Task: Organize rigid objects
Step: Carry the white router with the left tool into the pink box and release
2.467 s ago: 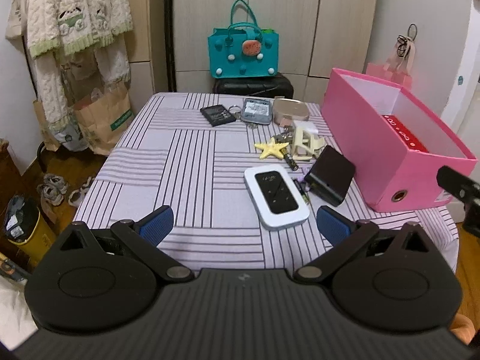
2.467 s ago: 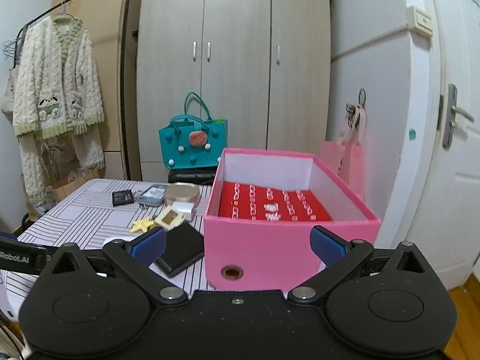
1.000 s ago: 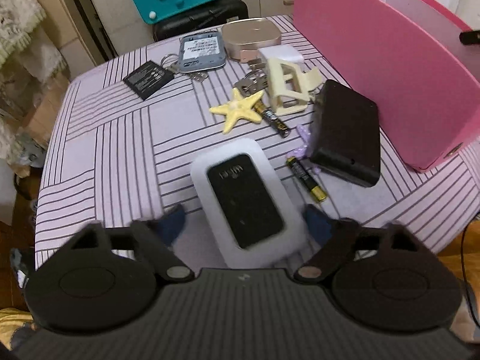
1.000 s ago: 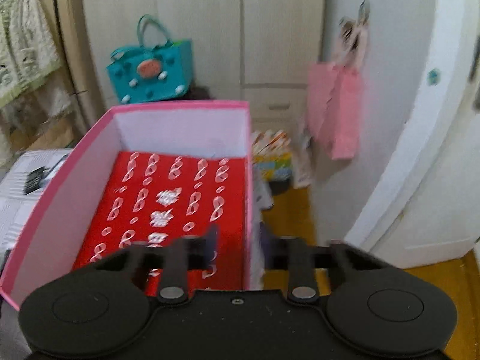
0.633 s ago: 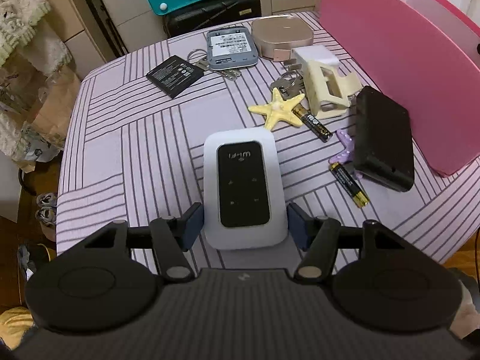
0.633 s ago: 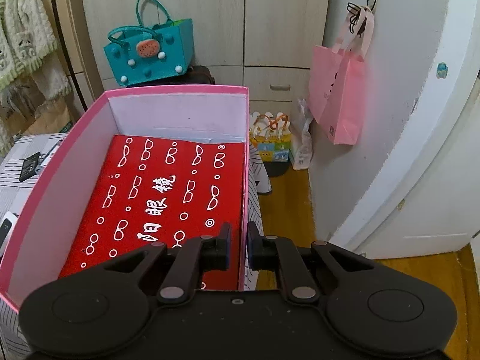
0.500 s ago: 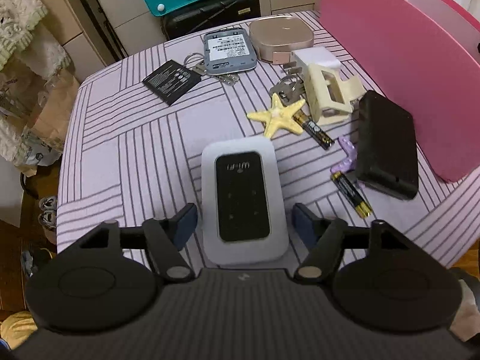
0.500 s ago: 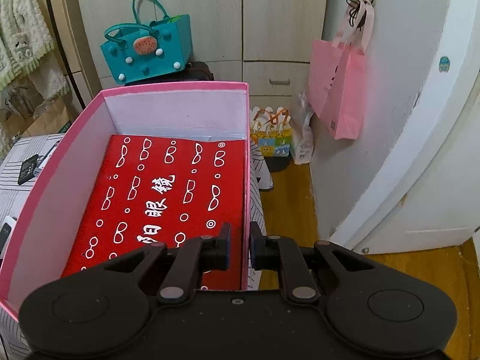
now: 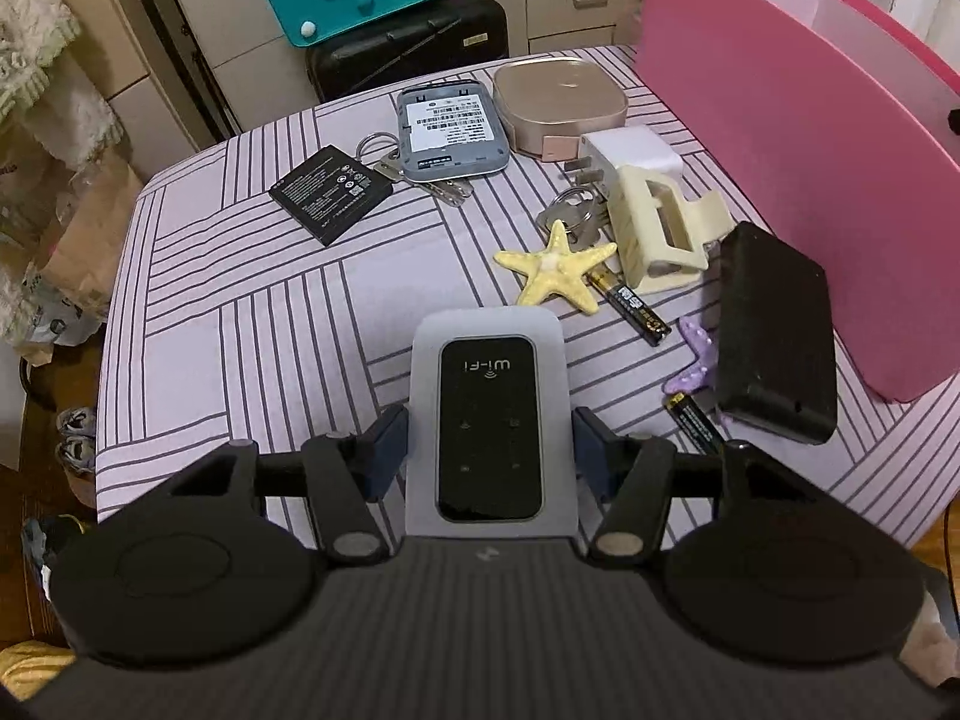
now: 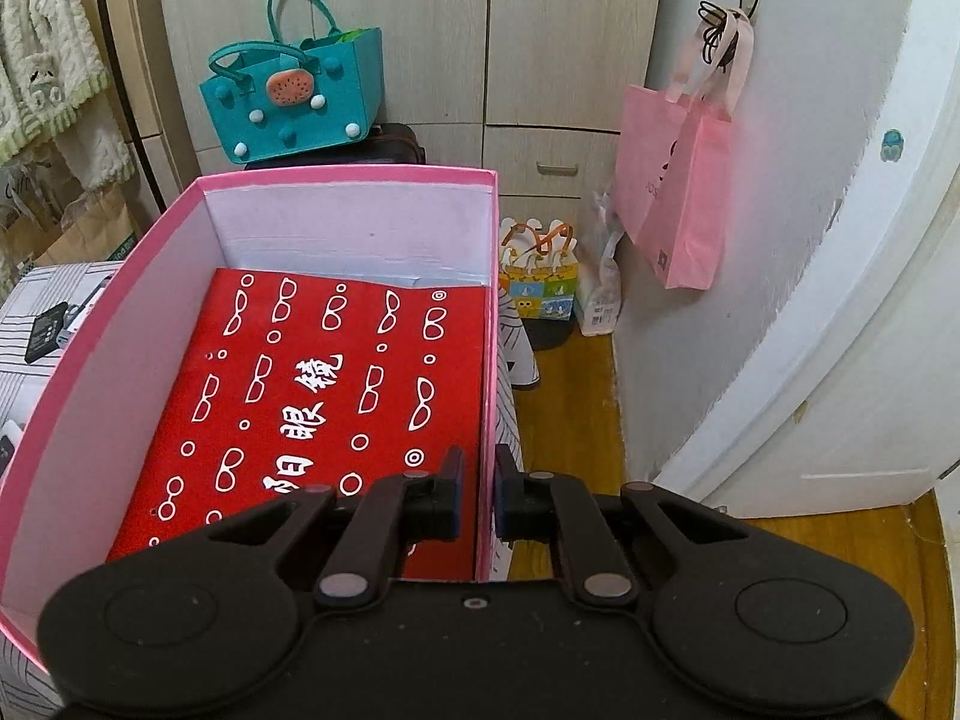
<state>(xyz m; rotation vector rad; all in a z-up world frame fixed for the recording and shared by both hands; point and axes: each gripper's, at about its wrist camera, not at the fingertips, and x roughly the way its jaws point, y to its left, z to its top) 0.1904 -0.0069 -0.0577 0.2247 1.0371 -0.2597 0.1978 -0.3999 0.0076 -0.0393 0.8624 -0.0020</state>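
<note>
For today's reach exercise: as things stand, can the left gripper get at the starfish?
Probably not yet: the left gripper is shut on the wifi router, which fills the gap between its fingers. The starfish lies uncovered just beyond.

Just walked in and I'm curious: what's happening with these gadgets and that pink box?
A person is tidying small items off a striped table using two hand-held tools. The left tool has its blue pads against both sides of a white Wi-Fi router. The right tool is pinching the side wall of the pink box, apparently steadying it. Batteries, keys, a starfish and a black case lie on the table.
</note>
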